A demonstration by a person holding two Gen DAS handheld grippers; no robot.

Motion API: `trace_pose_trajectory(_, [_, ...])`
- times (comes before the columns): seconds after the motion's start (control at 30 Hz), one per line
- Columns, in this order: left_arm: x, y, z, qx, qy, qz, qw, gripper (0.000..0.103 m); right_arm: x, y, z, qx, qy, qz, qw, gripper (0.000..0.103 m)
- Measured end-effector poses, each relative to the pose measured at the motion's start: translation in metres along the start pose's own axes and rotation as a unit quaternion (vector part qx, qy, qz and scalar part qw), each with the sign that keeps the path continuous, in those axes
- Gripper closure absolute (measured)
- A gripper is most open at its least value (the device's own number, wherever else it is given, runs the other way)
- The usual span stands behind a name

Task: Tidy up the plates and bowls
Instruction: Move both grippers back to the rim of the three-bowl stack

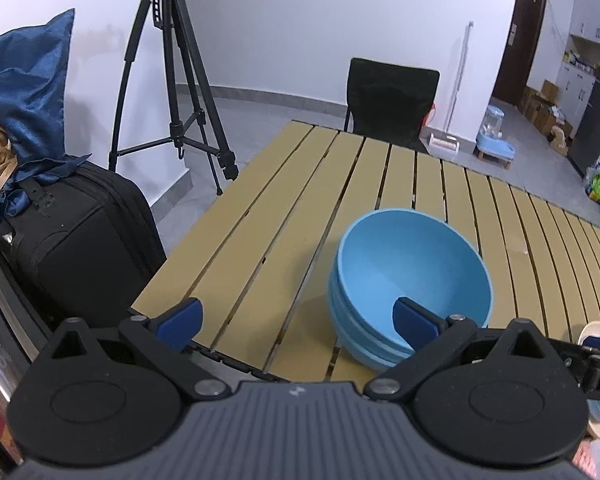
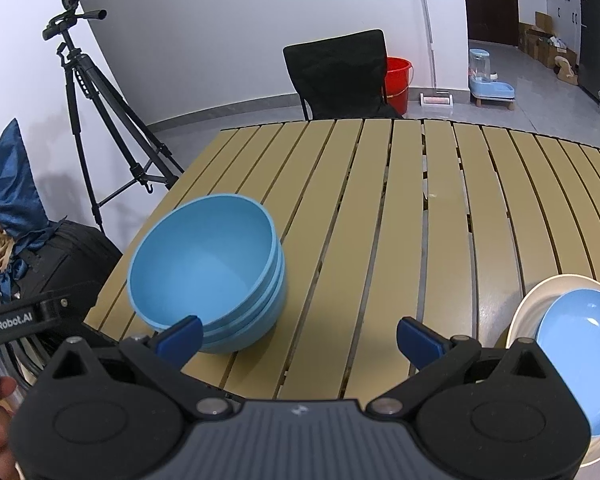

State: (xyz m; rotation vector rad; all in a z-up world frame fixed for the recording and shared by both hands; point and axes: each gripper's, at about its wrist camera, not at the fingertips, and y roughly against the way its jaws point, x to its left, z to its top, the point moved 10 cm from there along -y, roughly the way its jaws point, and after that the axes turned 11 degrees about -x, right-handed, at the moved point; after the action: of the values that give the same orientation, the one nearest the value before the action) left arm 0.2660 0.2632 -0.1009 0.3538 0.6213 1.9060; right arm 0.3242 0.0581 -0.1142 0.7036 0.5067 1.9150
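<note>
Standing on the surface: a stack of nested light-blue plastic bowls (image 2: 206,276) is seen on the tan slatted surface (image 2: 380,220), near its left front corner.
Plates: a round light-blue plate (image 2: 580,364) is laid inside a wider cream-coloured plate (image 2: 522,308), at the right front of the surface, well apart from the bowls.
Left tool (image 1: 298,320): it is spread wide and nothing is held; its right finger (image 1: 414,322) is seen in front of the bowl stack.
Right tool (image 2: 300,334): it is spread wide and nothing is gripped; it is placed between bowls and plates.
Behind: a black folding chair (image 2: 340,76) is seen at the far edge.
</note>
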Motion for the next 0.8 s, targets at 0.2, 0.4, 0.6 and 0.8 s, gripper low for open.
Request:
trace_pose_trajectory(0.2, [0.007, -0.01, 0.002, 0.024, -0.031, -0.009, 0.9992, 0.0, 0.004, -0.005, -0.004, 0.007, -0.012, -0.003, 1.0, 0.0])
trace_pose_trajectory(0.4, [0.007, -0.032, 0.007, 0.062, -0.05, -0.033, 0.9963, 0.0, 0.01, -0.013, -0.003, 0.012, -0.017, -0.009, 1.0, 0.0])
trace_pose_trajectory(0.6, [0.003, -0.055, 0.014, 0.082, -0.041, -0.053, 0.9944, 0.0, 0.013, -0.028, 0.001, 0.022, -0.028, -0.018, 0.999, 0.0])
trace_pose_trajectory(0.8, [0.0, -0.078, 0.016, 0.104, -0.027, -0.061, 0.9924, 0.0, 0.015, -0.05, 0.002, 0.04, -0.036, -0.023, 0.998, 0.0])
